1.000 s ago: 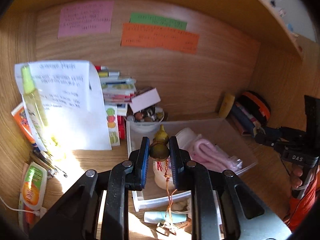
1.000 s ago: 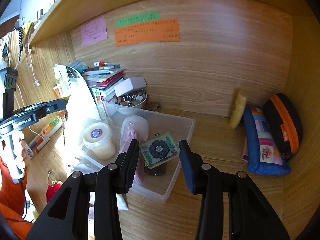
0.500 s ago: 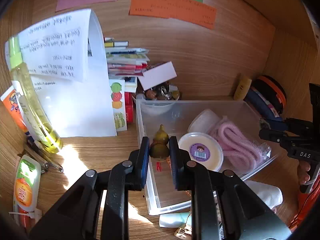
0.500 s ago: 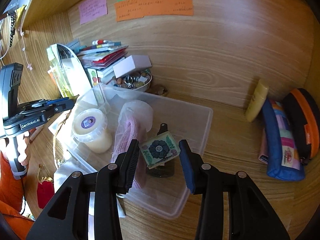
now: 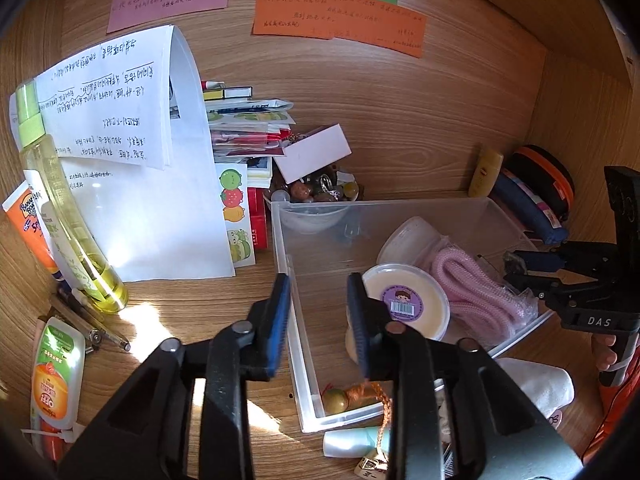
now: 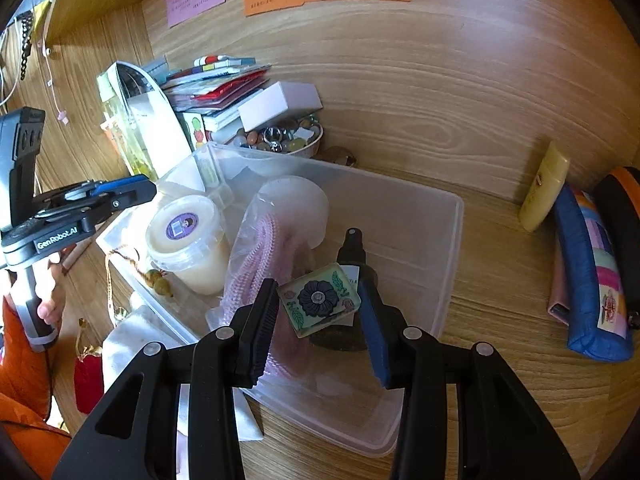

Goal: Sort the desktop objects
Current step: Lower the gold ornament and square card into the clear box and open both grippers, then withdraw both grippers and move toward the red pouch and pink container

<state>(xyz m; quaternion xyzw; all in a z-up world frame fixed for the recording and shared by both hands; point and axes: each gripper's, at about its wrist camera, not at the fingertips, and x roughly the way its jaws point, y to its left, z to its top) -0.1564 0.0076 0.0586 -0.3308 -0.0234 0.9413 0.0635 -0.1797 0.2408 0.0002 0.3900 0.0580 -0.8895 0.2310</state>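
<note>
Left tool [image 5: 318, 322] lets go of the gourd charm; right tool [image 6: 318, 312] grips a flowered tile.

Opening now with nothing between its pads, the left tool hangs over the clear bin's [image 5: 294, 320] near-left corner, and the gourd charm [image 5: 336, 400] it pinched a second ago lies on the bin floor, cord trailing over the rim: one item sorted. Rightward, the other tool clamps the flowered tile [image 6: 319, 299] above the same bin, not yet dropped.
</note>
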